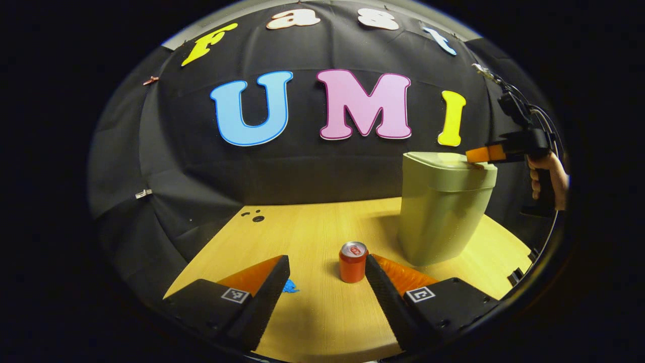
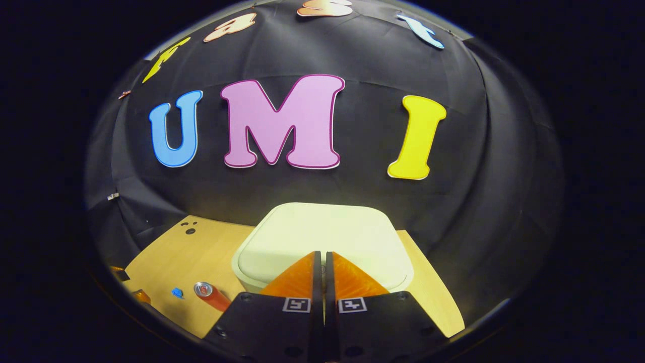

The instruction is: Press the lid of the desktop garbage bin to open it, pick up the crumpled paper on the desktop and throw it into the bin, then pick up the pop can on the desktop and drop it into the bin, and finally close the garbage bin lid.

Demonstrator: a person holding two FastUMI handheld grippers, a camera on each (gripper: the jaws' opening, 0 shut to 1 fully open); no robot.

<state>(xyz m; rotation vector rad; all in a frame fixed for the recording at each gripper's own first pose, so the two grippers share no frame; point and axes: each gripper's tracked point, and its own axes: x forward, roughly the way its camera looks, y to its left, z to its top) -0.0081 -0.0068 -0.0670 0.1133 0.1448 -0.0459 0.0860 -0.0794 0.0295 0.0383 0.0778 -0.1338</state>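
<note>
1. In the left gripper view, the left gripper [image 1: 322, 275] hovers low over a wooden table [image 1: 312, 227], its fingers spread wide with nothing between them.
2. A red can [image 1: 353, 261] stands upright on the table just ahead of the gripper, close to the finger at 4 o'clock.
3. A small blue scrap [image 1: 289, 288] lies on the table beside the finger at 7 o'clock.
4. A pale green bin [image 1: 443, 206], lid closed, stands at 3 o'clock from the can.
5. The right gripper [image 1: 476, 154], held by a hand [image 1: 549, 179], has its tip on the lid's edge at 3 o'clock.
6. In the right gripper view, the right gripper's [image 2: 322, 254] fingers are pressed together on the lid [image 2: 322, 232].
7. There the can [image 2: 211, 296] shows at 8 o'clock, with the scrap [image 2: 177, 292] just beside it.
</note>
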